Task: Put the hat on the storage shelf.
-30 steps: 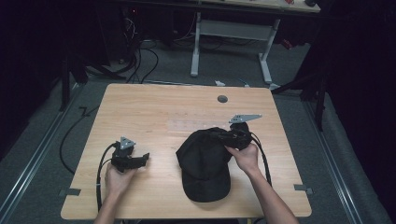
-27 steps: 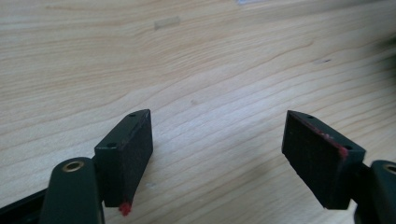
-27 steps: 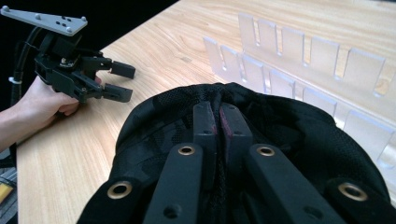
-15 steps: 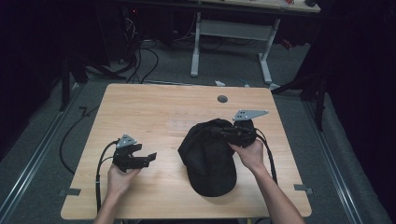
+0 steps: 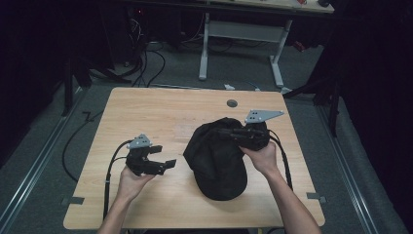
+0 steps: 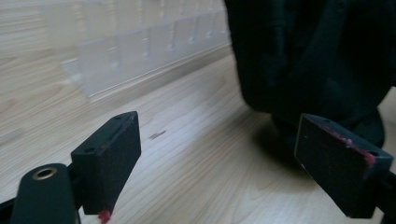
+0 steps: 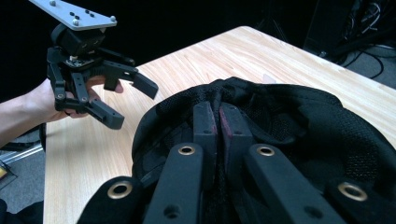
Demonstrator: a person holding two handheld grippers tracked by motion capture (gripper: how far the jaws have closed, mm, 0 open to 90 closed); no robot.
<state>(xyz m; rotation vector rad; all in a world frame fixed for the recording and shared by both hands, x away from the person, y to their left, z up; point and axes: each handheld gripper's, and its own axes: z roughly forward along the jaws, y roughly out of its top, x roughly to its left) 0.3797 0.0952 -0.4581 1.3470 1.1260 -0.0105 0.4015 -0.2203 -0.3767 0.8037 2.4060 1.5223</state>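
Your right gripper (image 5: 229, 132) clenched the black mesh-lined cap's (image 5: 216, 158) soft fabric | cap sagged on the pale wood-grain table (image 5: 160, 107), mid-right | your left gripper (image 5: 164, 157) had just been opening, nothing between its jaws

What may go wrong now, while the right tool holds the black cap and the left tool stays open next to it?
The right tool pinches only a thin edge of the black cap, so the cloth may slip out. The left tool, whose jaws have just been opening, holds nothing, so the cap hangs from one grip and may sag or twist onto the table.
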